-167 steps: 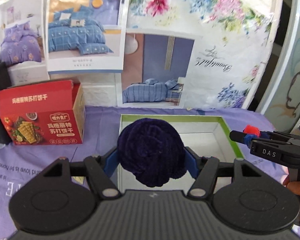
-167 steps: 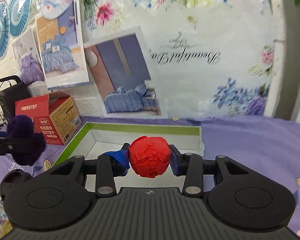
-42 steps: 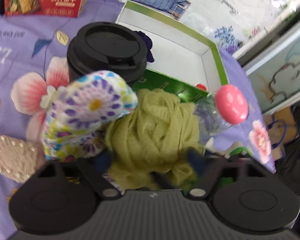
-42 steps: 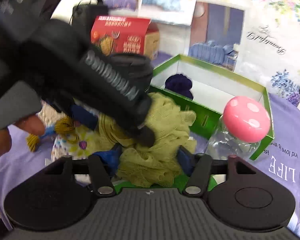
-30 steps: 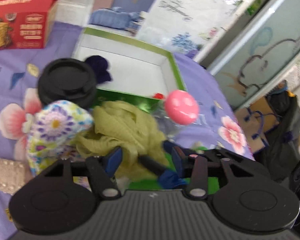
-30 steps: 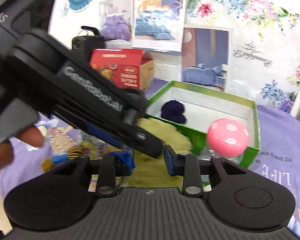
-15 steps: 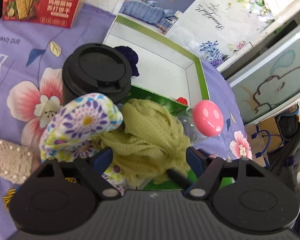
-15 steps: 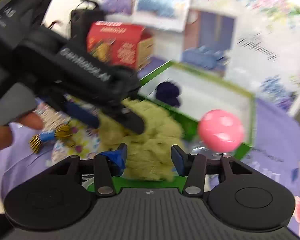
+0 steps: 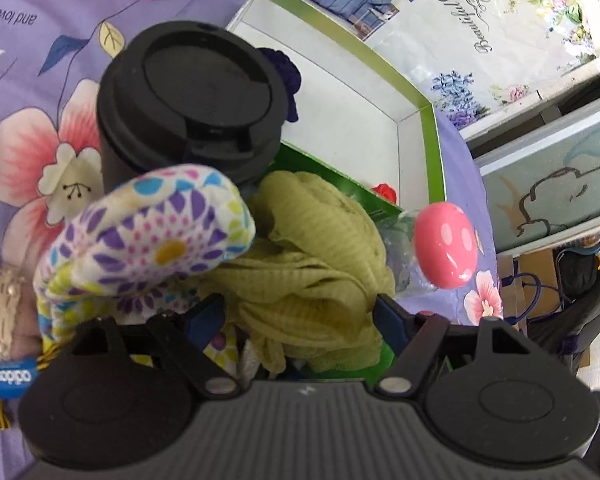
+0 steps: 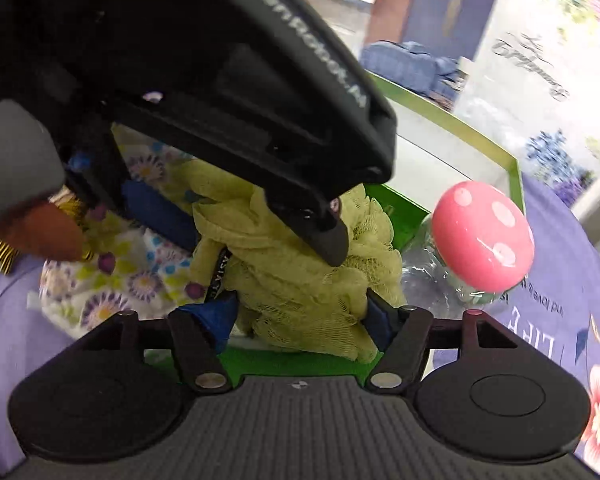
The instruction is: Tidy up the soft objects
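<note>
Both tools crowd the same green mesh ball (image 9: 320, 264), which sits on the surface just in front of the green box (image 9: 430, 136), between the floral cloth (image 9: 152, 248) and the bottle (image 10: 424, 272) with the pink cap (image 9: 446, 246).

Left tool (image 9: 300, 316): jaws spread, straddling the ball, not pinching yet. Right tool (image 10: 300, 312): jaws spread too, blue pads either side of the mesh, maybe brushing it (hard to tell).

Risks:
- Two tools on one ball; the left tool's body already hangs right over the right one's view, so a knock is likely.
- Loose mesh could snag and drag the floral cloth along.
- Black cup (image 9: 188, 108) and the bottle stand close, and a sideways pull could tip either.
- A shallow pinch takes only a fold, and the ball may slip before reaching the box.
</note>
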Available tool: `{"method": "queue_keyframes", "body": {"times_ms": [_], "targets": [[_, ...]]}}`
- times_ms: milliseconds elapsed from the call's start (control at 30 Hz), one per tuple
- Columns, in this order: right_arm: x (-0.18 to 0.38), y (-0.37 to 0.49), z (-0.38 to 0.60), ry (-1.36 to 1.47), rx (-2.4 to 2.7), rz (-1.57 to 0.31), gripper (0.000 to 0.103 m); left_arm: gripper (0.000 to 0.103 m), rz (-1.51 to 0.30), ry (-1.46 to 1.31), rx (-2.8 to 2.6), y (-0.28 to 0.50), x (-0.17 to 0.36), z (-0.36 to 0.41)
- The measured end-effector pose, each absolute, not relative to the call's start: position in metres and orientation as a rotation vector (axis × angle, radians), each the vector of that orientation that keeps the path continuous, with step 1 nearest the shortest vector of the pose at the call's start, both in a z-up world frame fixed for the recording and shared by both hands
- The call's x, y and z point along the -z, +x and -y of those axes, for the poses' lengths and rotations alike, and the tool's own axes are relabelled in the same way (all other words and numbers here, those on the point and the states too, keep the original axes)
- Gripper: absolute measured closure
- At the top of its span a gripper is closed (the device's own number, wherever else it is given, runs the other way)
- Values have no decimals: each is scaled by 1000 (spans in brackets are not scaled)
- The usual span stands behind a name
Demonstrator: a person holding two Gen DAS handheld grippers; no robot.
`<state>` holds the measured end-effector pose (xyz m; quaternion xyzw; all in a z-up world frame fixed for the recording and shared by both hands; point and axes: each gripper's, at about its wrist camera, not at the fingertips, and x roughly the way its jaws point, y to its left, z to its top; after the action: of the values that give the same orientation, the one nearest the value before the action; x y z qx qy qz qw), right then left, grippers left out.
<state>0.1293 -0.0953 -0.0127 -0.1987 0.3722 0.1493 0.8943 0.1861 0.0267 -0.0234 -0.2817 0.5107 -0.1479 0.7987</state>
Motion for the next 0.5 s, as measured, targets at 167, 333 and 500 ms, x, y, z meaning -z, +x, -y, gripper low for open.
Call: {"method": "queue_keyframes", "body": {"times_ms": [167, 333, 500], "targets": [[17, 124, 100, -343, -313, -683, 58, 51, -1101, -628, 353, 192, 29, -27], [5, 113, 118, -227, -323, -629, 76, 64, -1057, -570, 414, 181, 21, -30], [-26, 85, 116, -302, -271, -446, 77, 66, -973, -536, 507, 159, -11, -24]]}}
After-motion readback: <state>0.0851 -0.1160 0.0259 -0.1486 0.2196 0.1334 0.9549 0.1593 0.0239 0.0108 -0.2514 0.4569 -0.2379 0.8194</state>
